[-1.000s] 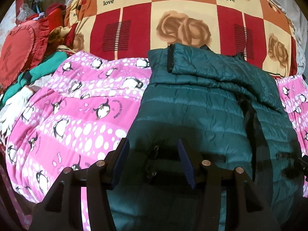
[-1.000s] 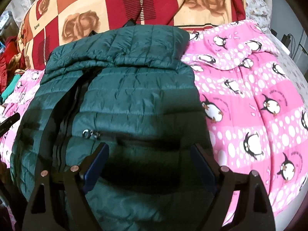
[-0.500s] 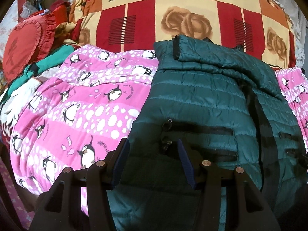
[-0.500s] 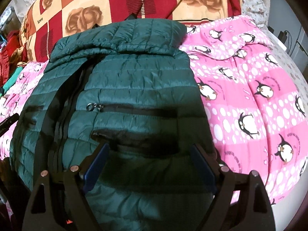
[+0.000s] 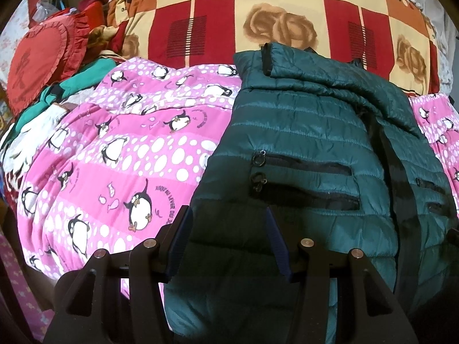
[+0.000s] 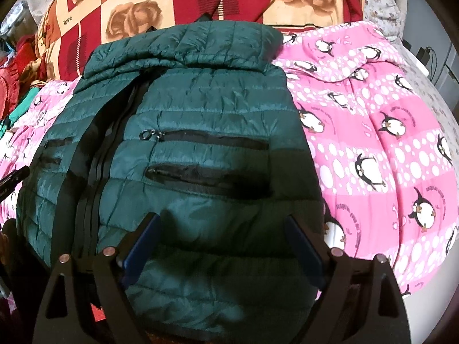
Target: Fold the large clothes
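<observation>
A dark green quilted puffer jacket point(image 5: 301, 149) lies front up on a pink penguin bedspread point(image 5: 129, 149), collar towards the far side. It also shows in the right wrist view point(image 6: 200, 109), with its black centre zip and zipped pockets. My left gripper point(image 5: 229, 229) is open and empty above the jacket's near left hem. My right gripper point(image 6: 221, 235) is open wide and empty above the near right hem. Neither touches the fabric.
A large red, orange and cream checked blanket point(image 5: 287, 14) is piled behind the jacket. A red frilled cushion point(image 5: 37, 60) and loose clothes lie at the far left. The bedspread point(image 6: 373, 143) runs to the bed's right edge, with cables point(image 6: 427, 54) beyond.
Both grippers have drawn back towards the jacket's near hem, so more of the jacket and its pockets shows. Both stayed open.
</observation>
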The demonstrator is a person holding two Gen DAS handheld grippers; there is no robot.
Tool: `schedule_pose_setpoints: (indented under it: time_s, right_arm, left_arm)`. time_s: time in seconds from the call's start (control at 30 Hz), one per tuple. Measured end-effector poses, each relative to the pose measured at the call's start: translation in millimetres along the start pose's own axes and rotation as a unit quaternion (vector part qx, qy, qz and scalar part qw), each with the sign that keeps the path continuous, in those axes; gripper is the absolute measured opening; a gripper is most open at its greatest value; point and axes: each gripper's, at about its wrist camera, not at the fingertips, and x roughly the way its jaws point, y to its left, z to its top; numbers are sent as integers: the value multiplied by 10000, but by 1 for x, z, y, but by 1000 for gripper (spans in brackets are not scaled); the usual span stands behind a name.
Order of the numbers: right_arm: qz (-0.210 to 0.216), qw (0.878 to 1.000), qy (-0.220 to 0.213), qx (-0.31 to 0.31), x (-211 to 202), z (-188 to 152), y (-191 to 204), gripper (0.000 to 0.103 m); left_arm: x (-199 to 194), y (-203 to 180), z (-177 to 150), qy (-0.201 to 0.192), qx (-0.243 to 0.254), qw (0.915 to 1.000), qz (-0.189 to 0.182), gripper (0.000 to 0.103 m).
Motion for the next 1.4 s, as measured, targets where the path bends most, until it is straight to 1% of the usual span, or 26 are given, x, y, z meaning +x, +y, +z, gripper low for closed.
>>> schedule_pose_setpoints:
  time_s: [0.57,0.93,1.03,1.1,1.2,1.4]
  right_arm:
    - [45,9999,94,12,-2,-16,2,93]
    - [-30,9999,152,-54,-5,-22,1,93]
    - [-69,9998,188,-49,-7,-25,-3,93]
    - [-96,9998,190,-40,-9,-27,-7,93]
    - [-153,9997,191,16,-12,-30,-16,93]
    - [-153,9989,307,318,-8,-33,-37,95]
  left_arm:
    - [-2,3,-6,98,-5,10000,-1,30]
    - [0,7,-9,168,-12,9999,0,30]
    - [0,10,-10,202,13,9998,-53,30]
    - [0,17,-10,251,20,9996,-131,30]
    - [-1,32,-10,261,-151,9992,-257,30]
    - [-1,48,-10,314,-339,9986,-261,30]
